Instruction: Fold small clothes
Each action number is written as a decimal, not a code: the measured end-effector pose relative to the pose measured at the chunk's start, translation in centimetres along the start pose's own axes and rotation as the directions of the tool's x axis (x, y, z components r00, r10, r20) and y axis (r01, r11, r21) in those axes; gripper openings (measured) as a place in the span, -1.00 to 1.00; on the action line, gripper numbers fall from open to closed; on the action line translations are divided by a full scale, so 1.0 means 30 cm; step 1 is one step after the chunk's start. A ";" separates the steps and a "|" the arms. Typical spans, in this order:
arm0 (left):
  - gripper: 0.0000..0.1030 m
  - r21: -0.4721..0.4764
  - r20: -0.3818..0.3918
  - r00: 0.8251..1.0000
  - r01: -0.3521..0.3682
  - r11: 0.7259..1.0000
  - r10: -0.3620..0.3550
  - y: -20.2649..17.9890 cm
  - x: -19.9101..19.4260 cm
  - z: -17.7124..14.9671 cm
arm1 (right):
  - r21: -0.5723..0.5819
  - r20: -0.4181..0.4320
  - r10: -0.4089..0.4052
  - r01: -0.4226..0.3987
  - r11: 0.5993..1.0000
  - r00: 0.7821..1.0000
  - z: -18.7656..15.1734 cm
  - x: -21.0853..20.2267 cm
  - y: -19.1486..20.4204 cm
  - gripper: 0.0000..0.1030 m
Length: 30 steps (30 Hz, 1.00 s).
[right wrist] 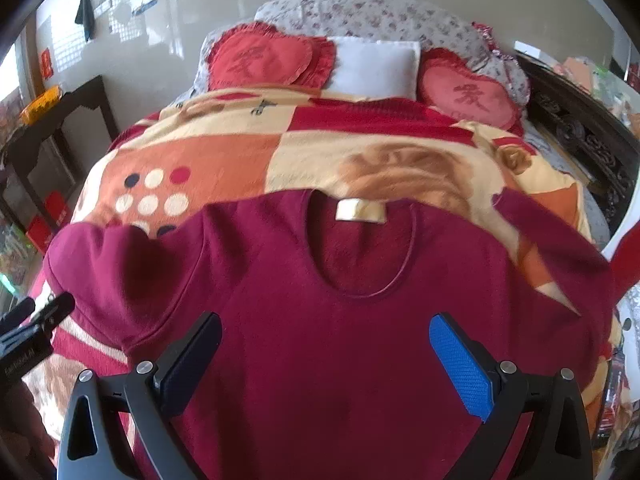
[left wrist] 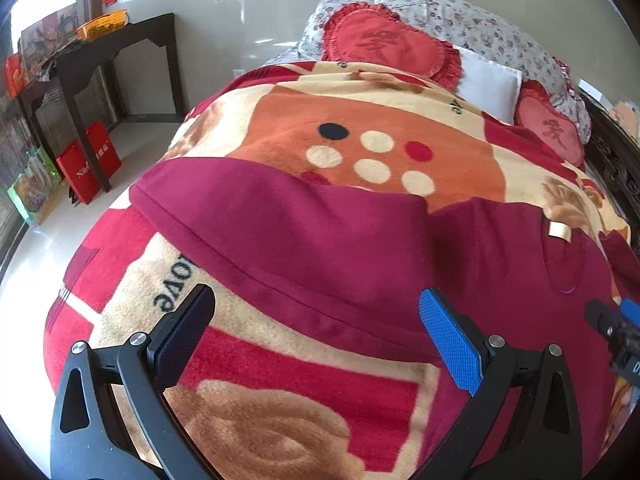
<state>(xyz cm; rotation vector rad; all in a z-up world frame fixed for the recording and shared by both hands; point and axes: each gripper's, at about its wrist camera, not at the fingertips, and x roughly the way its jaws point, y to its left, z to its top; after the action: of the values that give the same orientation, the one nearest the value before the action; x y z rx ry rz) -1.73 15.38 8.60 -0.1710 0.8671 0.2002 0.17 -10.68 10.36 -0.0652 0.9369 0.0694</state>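
Two grippers hover over one maroon top [right wrist: 320, 320] spread flat on a patterned blanket [right wrist: 224, 148] across a bed. The right gripper [right wrist: 324, 364] has its jaws spread wide with nothing between them; the top's chest lies directly below and ahead of it, and the round neckline with its pale label [right wrist: 360, 211] sits just beyond the fingertips. The left gripper [left wrist: 316, 340] is likewise wide open and empty, poised over the top's left part, where a sleeve [left wrist: 280, 216] runs from far left toward the near right, its seam passing between the two fingers.

Only the right view shows the whole neckline, both shoulders and the right sleeve [right wrist: 560, 248] stretching away to the right. It also catches the left gripper's tip at its left edge. The left view alone shows the blanket's "LOVE" lettering [left wrist: 174, 284] just beside the near fingertip, red bags [left wrist: 90, 160] on the floor at left, and a dark table [left wrist: 116, 44] by the far wall. Red heart cushions [right wrist: 272, 60] and a white pillow [right wrist: 376, 66] lie at the far end.
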 end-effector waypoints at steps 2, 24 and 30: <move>0.99 -0.009 -0.002 1.000 -0.006 1.000 0.006 0.018 0.010 0.002 | -0.010 -0.005 0.000 0.000 1.000 1.000 -0.004 0.009 0.015 1.00; 0.91 -0.487 -0.079 0.996 -0.066 0.871 0.031 0.591 0.249 0.167 | -0.059 -0.043 0.117 -0.119 0.991 0.992 -0.029 0.055 0.094 0.94; 0.88 -0.475 -0.098 0.992 -0.114 0.873 0.076 0.610 0.287 0.182 | -0.061 -0.055 0.120 -0.124 0.990 0.991 -0.027 0.078 0.096 0.93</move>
<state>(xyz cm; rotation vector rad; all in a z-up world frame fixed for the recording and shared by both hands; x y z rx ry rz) 3.28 35.25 4.21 -0.6059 0.8900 0.5057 0.65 -7.82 7.93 -0.0695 0.9889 0.2123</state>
